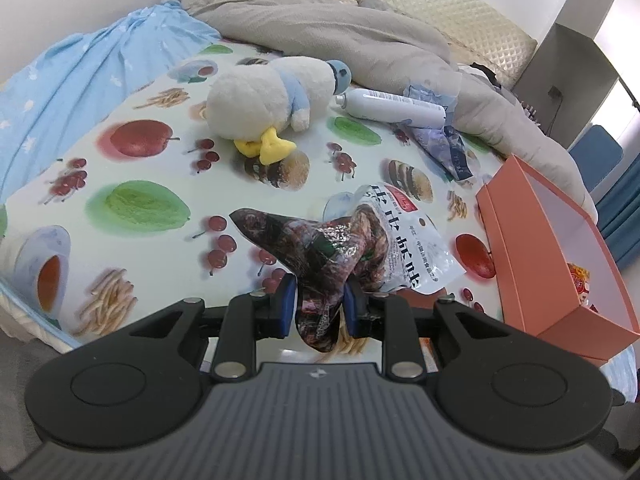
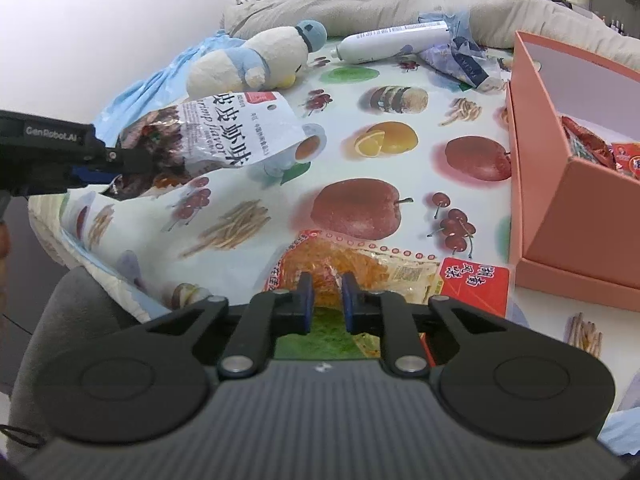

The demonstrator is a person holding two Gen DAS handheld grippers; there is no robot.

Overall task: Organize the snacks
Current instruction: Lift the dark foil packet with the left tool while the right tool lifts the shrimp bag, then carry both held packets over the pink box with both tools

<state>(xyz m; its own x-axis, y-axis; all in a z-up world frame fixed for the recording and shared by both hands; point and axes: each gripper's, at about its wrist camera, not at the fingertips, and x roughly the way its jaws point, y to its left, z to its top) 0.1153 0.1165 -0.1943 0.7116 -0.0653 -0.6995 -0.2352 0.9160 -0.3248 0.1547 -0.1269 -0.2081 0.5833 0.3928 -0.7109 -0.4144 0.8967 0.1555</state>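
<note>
Left tool (image 1: 320, 300) pinches the shrimp snack bag (image 1: 340, 248); right tool (image 2: 324, 296) pinches the orange packet (image 2: 340, 268). Pink box (image 2: 560, 208) stands near, plush duck (image 1: 264, 96) beyond.

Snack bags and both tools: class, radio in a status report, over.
Left tool shut on crinkly shrimp-flavour snack bag, lifted off bed. Right tool shut on orange noodle-snack packet. Open salmon-pink cardboard box alongside, path unobstructed.
</note>
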